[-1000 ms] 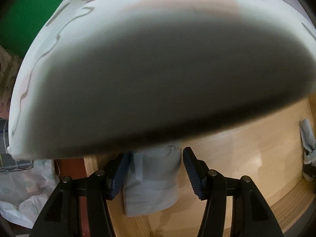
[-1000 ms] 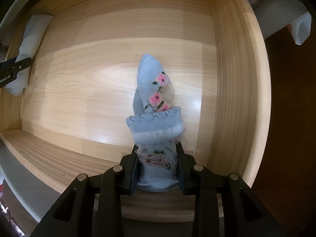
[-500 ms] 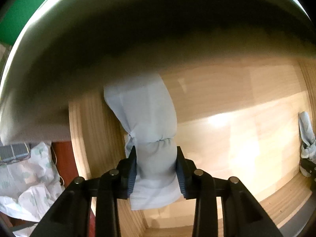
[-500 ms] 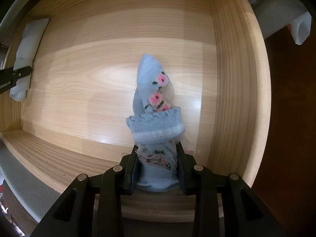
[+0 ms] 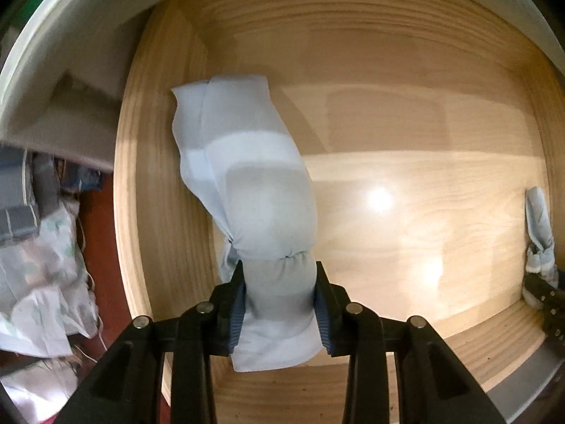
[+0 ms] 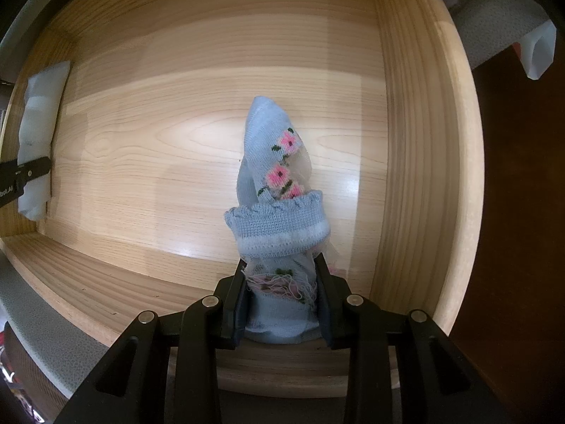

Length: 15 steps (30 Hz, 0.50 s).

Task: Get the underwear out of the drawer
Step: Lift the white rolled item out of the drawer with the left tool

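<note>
In the left wrist view my left gripper is shut on a pale blue rolled underwear bundle, at the left end of the open wooden drawer. The bundle bulges above the pads. In the right wrist view my right gripper is shut on a light blue knitted piece with pink flowers, near the drawer's right wall. The same view shows the pale bundle at the far left, with a black finger of the left gripper across it. The floral piece shows at the right edge of the left view.
Crumpled white and grey cloth lies outside the drawer on the left. A white cabinet edge arches over the drawer's back. A grey padded surface runs along the drawer's front. A white object sits beyond the right wall.
The left gripper's jaws closed on the pale bundle, and its view came out from under the white cabinet surface over the drawer. The right gripper and floral piece stayed still.
</note>
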Motion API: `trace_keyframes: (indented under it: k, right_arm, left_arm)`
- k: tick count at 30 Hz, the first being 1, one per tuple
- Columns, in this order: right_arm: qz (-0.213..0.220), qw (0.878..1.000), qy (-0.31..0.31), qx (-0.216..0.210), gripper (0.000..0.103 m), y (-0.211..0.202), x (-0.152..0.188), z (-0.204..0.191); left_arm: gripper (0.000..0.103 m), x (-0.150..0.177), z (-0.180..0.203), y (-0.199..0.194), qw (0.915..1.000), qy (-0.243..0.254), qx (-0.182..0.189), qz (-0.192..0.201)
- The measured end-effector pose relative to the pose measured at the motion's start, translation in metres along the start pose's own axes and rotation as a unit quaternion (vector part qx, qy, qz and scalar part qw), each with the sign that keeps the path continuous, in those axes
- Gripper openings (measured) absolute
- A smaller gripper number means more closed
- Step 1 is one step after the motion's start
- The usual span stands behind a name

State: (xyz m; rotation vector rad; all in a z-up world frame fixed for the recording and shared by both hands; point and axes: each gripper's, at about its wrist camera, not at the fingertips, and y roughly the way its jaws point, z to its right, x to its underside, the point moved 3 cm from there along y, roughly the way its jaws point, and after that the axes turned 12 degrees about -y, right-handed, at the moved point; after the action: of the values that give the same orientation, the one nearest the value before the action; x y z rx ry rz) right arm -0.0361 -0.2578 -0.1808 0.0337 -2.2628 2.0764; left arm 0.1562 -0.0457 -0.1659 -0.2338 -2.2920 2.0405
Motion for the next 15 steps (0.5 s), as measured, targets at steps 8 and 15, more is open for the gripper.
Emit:
trace_keyframes:
  k: [8,15]
  right_arm:
    - [0.000,1.000,0.000,0.001,0.030,0.000,-0.001,0.000]
    - [0.000,1.000,0.001,0.001,0.030,0.000,-0.001,0.000]
  left_arm:
    - [0.034,0.013,-0.017,0.008,0.9985,-0.043,0.025,-0.020]
    - [0.036,0.023,-0.015,0.009,0.9978,-0.057,0.025,-0.022]
